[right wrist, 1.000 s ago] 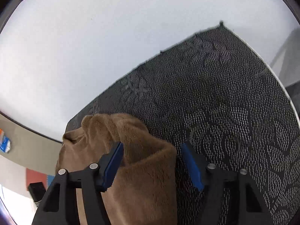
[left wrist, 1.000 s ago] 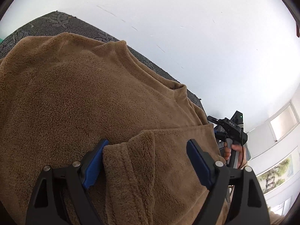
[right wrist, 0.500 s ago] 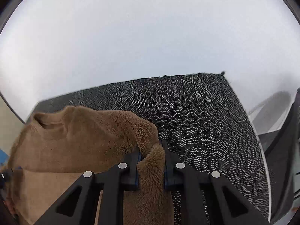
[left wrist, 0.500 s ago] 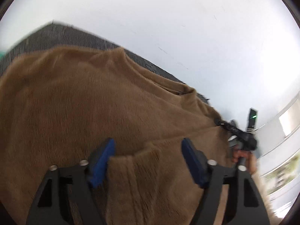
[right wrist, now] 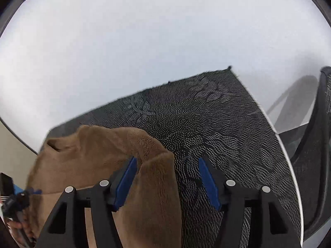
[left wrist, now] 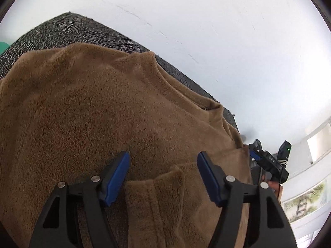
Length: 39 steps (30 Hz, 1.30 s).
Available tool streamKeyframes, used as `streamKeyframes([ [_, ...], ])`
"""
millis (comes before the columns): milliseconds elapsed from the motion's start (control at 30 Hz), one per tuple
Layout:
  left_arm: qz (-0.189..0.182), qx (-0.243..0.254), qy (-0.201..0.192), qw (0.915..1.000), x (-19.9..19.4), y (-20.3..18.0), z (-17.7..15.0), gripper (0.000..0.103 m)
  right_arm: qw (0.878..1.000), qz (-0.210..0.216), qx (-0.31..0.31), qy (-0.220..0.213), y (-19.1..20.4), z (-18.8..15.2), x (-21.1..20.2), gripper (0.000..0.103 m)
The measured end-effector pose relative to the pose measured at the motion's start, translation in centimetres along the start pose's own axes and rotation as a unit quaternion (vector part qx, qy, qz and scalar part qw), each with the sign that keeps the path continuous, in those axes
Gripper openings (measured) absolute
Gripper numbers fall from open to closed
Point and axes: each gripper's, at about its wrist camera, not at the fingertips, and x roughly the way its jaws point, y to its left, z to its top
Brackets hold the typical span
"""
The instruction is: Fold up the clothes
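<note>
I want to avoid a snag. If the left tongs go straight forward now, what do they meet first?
Most likely the brown fleece garment: the open left tongs already straddle its folded edge, and the fleece fills the line ahead. Depth is hard to judge.

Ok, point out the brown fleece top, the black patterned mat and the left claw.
brown fleece top (left wrist: 99,111), left wrist view, on its broad back panel.
black patterned mat (right wrist: 206,119), right wrist view, on bare weave.
left claw (left wrist: 163,177), left wrist view, midway between its blue fingertips.
</note>
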Motion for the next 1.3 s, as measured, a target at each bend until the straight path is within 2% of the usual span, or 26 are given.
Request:
streamKeyframes([
  [33, -0.001, 0.006, 0.007, 1.0000, 0.0, -0.1, -0.2, 0.073, 1.000, 0.004, 0.002, -0.005, -0.1, -0.4, -0.9, 0.072],
  [133, -0.003, 0.019, 0.020, 0.9996, -0.4, -0.1, -0.5, 0.073, 1.000, 0.016, 0.002, -0.015, -0.6, -2.5, -3.5, 0.074],
  [167, -0.003, 0.019, 0.022, 0.9996, -0.5, -0.1, -0.6, 0.069, 1.000, 0.021, 0.000, -0.015, -0.6, -3.4, -4.1, 0.074],
  [200, 0.006, 0.020, 0.023, 0.9995, -0.4, -0.1, -0.6, 0.064, 1.000, 0.022, -0.001, -0.017, -0.6, -4.2, -4.6, 0.074],
  [233, 0.015, 0.020, 0.025, 0.9994, -0.2, 0.0, -0.6, 0.044, 1.000, 0.022, -0.003, -0.019, -0.6, -5.1, -5.1, 0.074],
  [267, 0.024, 0.018, 0.025, 0.9992, -0.3, -0.2, -0.9, 0.033, 0.999, 0.022, -0.007, -0.022, -0.6, -6.0, -5.5, 0.074],
  [367, 0.052, 0.021, 0.015, 0.9983, -0.6, -1.0, -1.6, 0.031, 0.999, 0.009, -0.025, -0.033, -0.3, -8.4, -6.4, 0.074],
  [467, 0.087, 0.062, -0.029, 0.9938, -1.7, -3.7, -0.8, 0.030, 0.998, -0.008, -0.049, -0.045, 0.1, -10.3, -7.0, 0.074],
  [567, 0.103, 0.111, -0.092, 0.9842, -3.8, -7.3, 0.5, 0.030, 0.997, -0.006, -0.066, -0.047, 0.7, -10.8, -7.2, 0.074],
  [633, 0.134, 0.144, -0.117, 0.9734, -4.4, -9.3, 1.2, 0.030, 0.996, -0.007, -0.073, -0.049, 1.0, -10.7, -7.4, 0.074],
  [700, 0.176, 0.165, -0.107, 0.9646, -3.4, -10.1, 1.8, 0.031, 0.995, -0.016, -0.085, -0.053, 1.5, -10.4, -7.6, 0.074],
  [767, 0.213, 0.155, -0.065, 0.9626, -1.5, -8.8, 2.1, 0.035, 0.993, -0.027, -0.097, -0.056, 2.3, -10.1, -7.7, 0.074],
  [900, 0.259, 0.152, -0.063, 0.9518, -0.8, -7.1, 1.3, 0.041, 0.989, -0.026, -0.130, -0.061, 4.5, -9.0, -7.3, 0.074],
  [1000, 0.293, 0.149, -0.063, 0.9422, -0.4, -5.8, 0.7, 0.055, 0.982, -0.009, -0.179, -0.054, 7.2, -8.3, -6.4, 0.074],
  [1067, 0.316, 0.148, -0.063, 0.9352, -0.1, -5.0, 0.4, 0.069, 0.976, 0.004, -0.214, -0.043, 9.0, -8.3, -5.5, 0.074],
  [1167, 0.352, 0.144, -0.083, 0.9210, -1.0, -4.2, 0.2, 0.080, 0.969, 0.010, -0.247, 0.012, 10.4, -9.0, -2.2, 0.074],
  [1233, 0.357, 0.125, -0.091, 0.9212, -2.1, -3.5, 0.3, 0.080, 0.963, -0.004, -0.264, 0.049, 10.7, -9.9, -0.1, 0.074],
  [1300, 0.321, 0.107, -0.096, 0.9361, -3.1, -3.4, -0.1, 0.080, 0.964, -0.005, -0.259, 0.049, 10.4, -9.9, 0.2, 0.076],
])
